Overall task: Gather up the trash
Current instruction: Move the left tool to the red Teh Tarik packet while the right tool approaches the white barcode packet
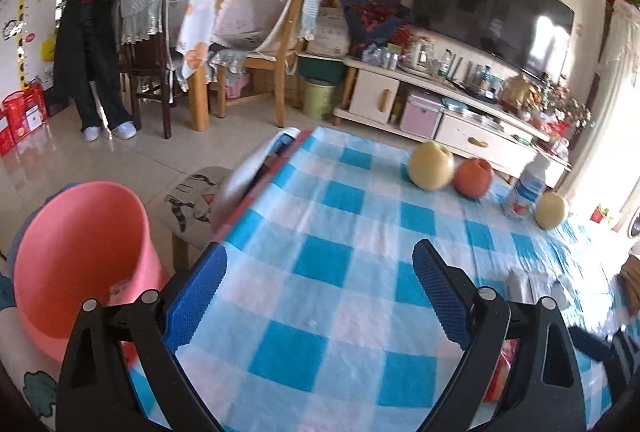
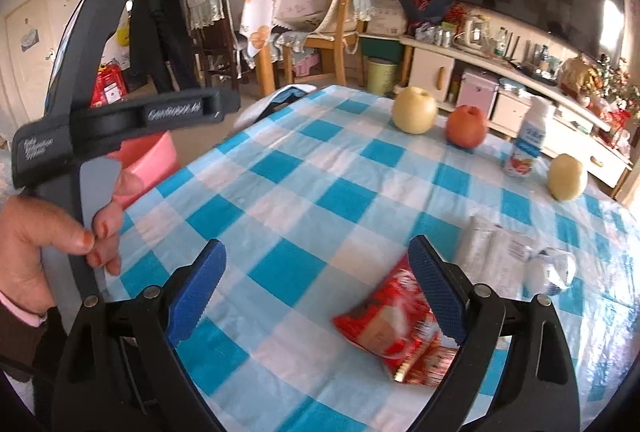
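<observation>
A red snack wrapper (image 2: 394,332) lies on the blue checked tablecloth (image 2: 320,192), just inside my right gripper's right finger. A crumpled clear plastic bag (image 2: 512,252) lies to its right. My right gripper (image 2: 318,288) is open and empty above the cloth. My left gripper (image 1: 320,296) is open and empty over the table's left part. The pink bin (image 1: 80,256) stands off the table's left edge; it also shows in the right wrist view (image 2: 148,160) behind the left gripper's handle (image 2: 80,136).
Two yellow pears (image 2: 414,110) (image 2: 567,172), a red apple (image 2: 466,126) and a yogurt bottle (image 2: 528,140) stand at the table's far side. A stool (image 1: 192,204) stands left of the table. A person (image 1: 92,44) stands by chairs beyond. A TV cabinet (image 1: 440,104) lines the far wall.
</observation>
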